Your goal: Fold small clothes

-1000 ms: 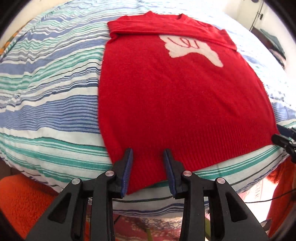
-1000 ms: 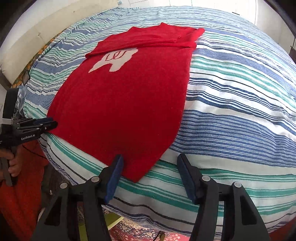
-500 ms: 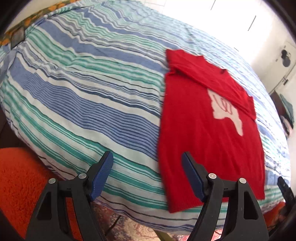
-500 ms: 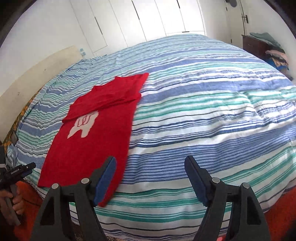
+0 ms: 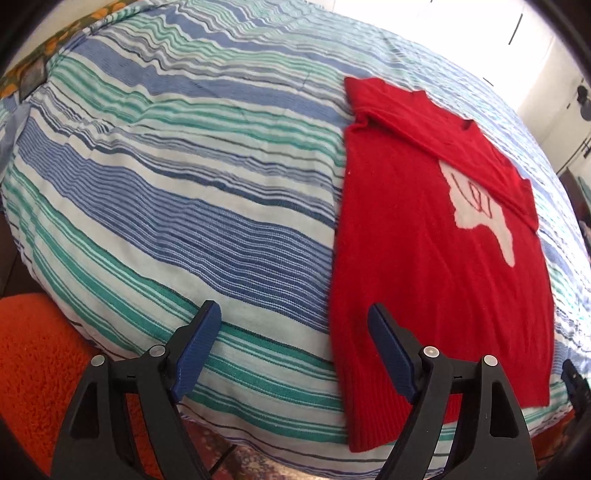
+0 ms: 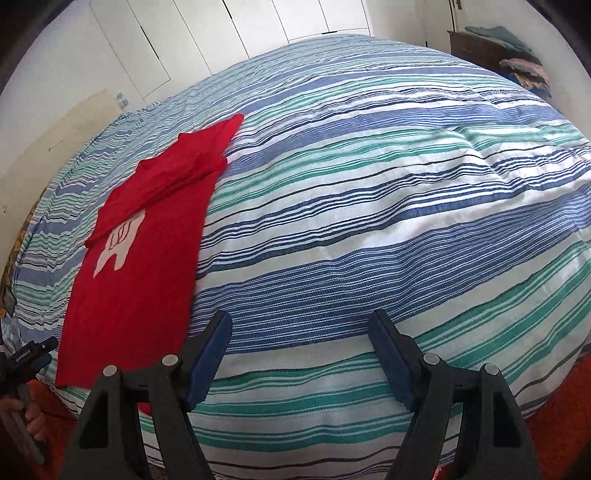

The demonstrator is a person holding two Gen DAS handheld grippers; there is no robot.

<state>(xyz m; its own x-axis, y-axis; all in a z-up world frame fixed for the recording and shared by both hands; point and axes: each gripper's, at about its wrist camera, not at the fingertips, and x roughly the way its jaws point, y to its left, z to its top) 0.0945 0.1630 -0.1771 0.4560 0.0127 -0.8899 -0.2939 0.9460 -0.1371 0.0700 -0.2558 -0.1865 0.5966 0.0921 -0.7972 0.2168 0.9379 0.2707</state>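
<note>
bed, striped blue/green/white cover (image 6: 369, 221) | white closet doors (image 6: 236, 33) far | dark dresser (image 6: 476, 48) far right | orange rug (image 5: 33, 350) near | daylight

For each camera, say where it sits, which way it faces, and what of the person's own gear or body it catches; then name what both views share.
Left wrist: on the left tongs, looking down along them at the striped bedspread; the red sweater lies to the right; jaws opening, nothing between them.
Right wrist: on the right tongs, facing the bedspread and white cupboards; jaws open and empty; the person's left hand shows at the left edge.
Shared: sweater and bedspread.
</note>
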